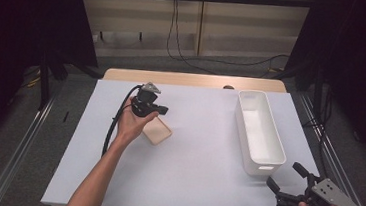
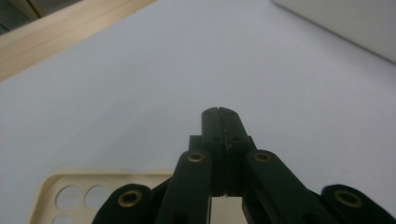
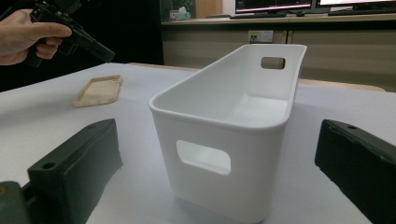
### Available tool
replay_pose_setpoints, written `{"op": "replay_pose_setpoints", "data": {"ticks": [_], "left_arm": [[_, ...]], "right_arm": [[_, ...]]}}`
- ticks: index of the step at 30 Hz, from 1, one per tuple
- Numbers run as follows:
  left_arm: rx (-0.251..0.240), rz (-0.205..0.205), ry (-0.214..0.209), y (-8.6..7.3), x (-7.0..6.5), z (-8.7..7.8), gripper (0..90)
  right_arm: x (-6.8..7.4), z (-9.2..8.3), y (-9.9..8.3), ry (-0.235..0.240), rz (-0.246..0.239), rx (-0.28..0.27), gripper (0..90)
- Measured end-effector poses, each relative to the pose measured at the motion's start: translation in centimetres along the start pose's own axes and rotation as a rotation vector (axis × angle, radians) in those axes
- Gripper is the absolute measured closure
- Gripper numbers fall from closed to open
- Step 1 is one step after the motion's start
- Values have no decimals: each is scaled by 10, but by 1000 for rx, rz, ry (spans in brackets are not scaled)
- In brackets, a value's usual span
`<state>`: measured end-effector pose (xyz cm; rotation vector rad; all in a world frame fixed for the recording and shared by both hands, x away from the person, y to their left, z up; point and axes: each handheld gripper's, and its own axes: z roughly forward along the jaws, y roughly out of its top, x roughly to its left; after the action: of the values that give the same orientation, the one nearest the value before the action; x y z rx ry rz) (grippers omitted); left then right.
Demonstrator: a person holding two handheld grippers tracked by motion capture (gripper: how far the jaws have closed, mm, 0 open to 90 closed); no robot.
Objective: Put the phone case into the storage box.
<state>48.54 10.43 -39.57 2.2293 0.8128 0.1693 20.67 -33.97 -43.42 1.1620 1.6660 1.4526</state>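
On the white table [image 1: 189, 184], flat and not yet picked up, lying just under the clenched, empty left gripper [image 1: 156, 109]: a beige rubbery phone case [image 1: 157, 130], well apart from the empty white plastic bin [image 1: 260, 132], right gripper [image 1: 284, 182] wide open nearby.

Beige phone case [image 1: 157, 130] matt rubbery; white bin [image 1: 260, 131] smooth glossy plastic.
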Motion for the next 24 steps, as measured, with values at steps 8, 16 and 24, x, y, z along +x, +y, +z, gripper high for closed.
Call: {"op": "replay_pose_setpoints", "data": {"ticks": [8,16,24], "left_arm": [[125,-37,-1,6,4,12,900],[225,-59,-16,3,0,30,900],[235,-74,-41,2,0,39,900]], "right_arm": [[0,0,0,2,1,1,0],[0,0,0,5,1,5,0],[0,1,0,7,1,7,0]]}}
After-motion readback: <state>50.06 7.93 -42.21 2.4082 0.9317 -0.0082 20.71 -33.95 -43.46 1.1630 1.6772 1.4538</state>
